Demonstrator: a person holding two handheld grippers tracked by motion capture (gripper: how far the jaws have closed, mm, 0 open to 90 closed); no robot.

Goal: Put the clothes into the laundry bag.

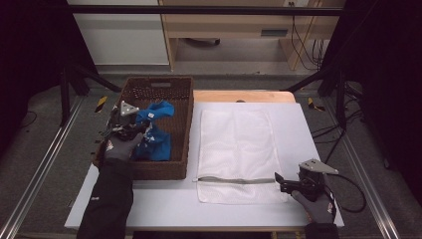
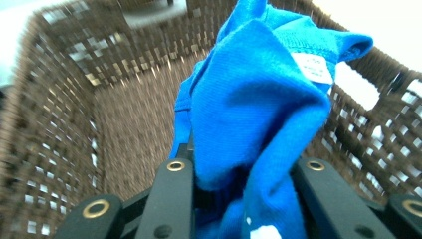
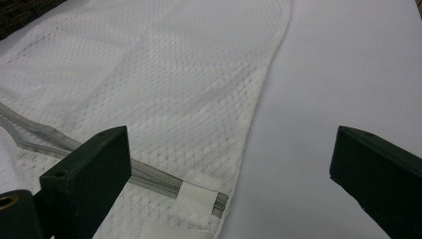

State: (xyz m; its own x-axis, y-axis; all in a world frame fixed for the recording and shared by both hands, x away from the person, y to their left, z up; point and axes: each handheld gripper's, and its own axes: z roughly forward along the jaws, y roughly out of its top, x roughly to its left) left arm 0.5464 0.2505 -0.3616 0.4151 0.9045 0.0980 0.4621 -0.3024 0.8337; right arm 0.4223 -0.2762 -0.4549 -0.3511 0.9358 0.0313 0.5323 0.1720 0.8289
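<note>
A blue cloth garment (image 1: 155,130) with a white label (image 2: 312,65) lies bunched in the brown wicker basket (image 1: 164,82). My left gripper (image 1: 133,130) is inside the basket, shut on a fold of that blue cloth (image 2: 254,114), which rises between its two black jaws. A white mesh laundry bag (image 1: 234,149) with a grey zipper (image 1: 239,180) lies flat on the white table. My right gripper (image 1: 279,182) rests at the bag's near right corner, its jaws wide open with the zipper's end (image 3: 196,194) just ahead of them.
The white table (image 1: 298,129) has bare room to the right of the bag and along its front edge. Behind it are a wooden board (image 1: 239,95), black frame bars and cables on the floor.
</note>
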